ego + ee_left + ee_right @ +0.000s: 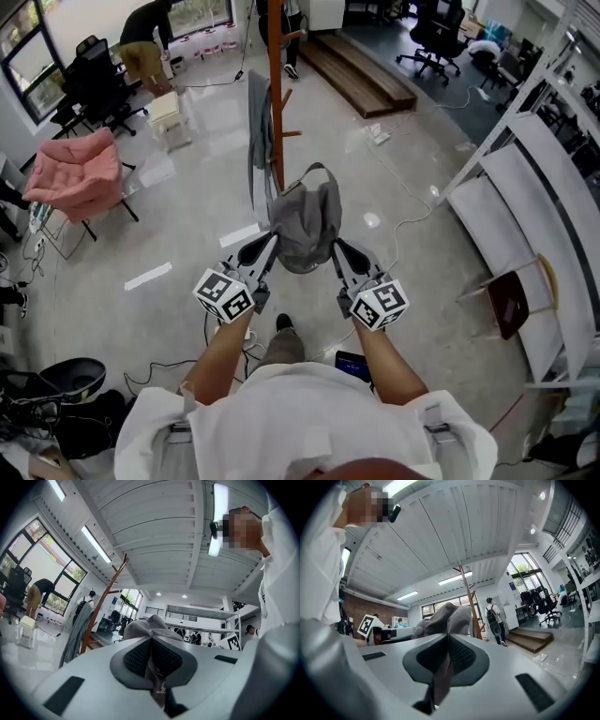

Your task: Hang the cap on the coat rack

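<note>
Between two grippers (273, 240) (337, 246), apparently one gray cap (306, 217).

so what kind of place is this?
Probably an open-plan office or lab space: swivel office chairs, a wooden coat rack, white metal shelving and big windows.

Glossy floor (192, 220), coat rack (276, 103), pink chair (75, 173)

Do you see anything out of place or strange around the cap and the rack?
Nothing stands out. The left tongs and right tongs each pinch the grey cap; the coat rack stands upright.
</note>
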`<state>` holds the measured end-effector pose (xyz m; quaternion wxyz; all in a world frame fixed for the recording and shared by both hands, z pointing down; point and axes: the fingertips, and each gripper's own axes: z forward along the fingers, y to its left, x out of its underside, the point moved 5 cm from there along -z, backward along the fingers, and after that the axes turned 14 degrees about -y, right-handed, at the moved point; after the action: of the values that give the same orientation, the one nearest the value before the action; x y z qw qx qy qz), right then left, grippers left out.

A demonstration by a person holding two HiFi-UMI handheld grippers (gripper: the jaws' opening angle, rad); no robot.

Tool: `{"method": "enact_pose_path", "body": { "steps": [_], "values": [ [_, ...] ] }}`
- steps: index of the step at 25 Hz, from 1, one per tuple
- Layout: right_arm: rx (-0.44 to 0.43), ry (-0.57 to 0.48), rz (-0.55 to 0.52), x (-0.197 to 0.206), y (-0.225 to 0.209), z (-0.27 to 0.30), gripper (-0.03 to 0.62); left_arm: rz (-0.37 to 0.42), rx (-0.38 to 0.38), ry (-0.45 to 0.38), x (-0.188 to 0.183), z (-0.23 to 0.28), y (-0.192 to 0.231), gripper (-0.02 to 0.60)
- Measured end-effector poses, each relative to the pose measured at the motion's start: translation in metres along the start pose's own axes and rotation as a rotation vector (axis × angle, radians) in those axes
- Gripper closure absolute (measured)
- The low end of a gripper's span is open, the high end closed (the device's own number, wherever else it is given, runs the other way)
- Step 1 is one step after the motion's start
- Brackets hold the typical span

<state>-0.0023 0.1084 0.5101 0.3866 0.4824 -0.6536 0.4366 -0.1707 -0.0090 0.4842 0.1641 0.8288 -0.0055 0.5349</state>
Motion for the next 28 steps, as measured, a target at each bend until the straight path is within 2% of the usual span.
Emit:
{"method": "enact_pose_path", "body": {
  "steps": [5,14,23,28],
  "values": [
    [0.022,-0.009,-0.001,0.006,-0.033,0.049,0.566,-0.011,0.027,-0.018,0.000,0.040,0.045,0.560],
    [0.024,-0.040,-0.042,0.006,-0.076,0.142,0.566,-0.004,0.076,-0.067,-0.023,0.102,0.118,0.560],
    [-0.009,-0.093,-0.110,-0.005,-0.095,0.201,0.566,0.046,0.105,-0.128,-0.045,0.140,0.163,0.561],
    [-0.061,-0.126,-0.117,-0.022,-0.108,0.228,0.566,0.094,0.091,-0.153,-0.069,0.164,0.168,0.560]
  ]
}}
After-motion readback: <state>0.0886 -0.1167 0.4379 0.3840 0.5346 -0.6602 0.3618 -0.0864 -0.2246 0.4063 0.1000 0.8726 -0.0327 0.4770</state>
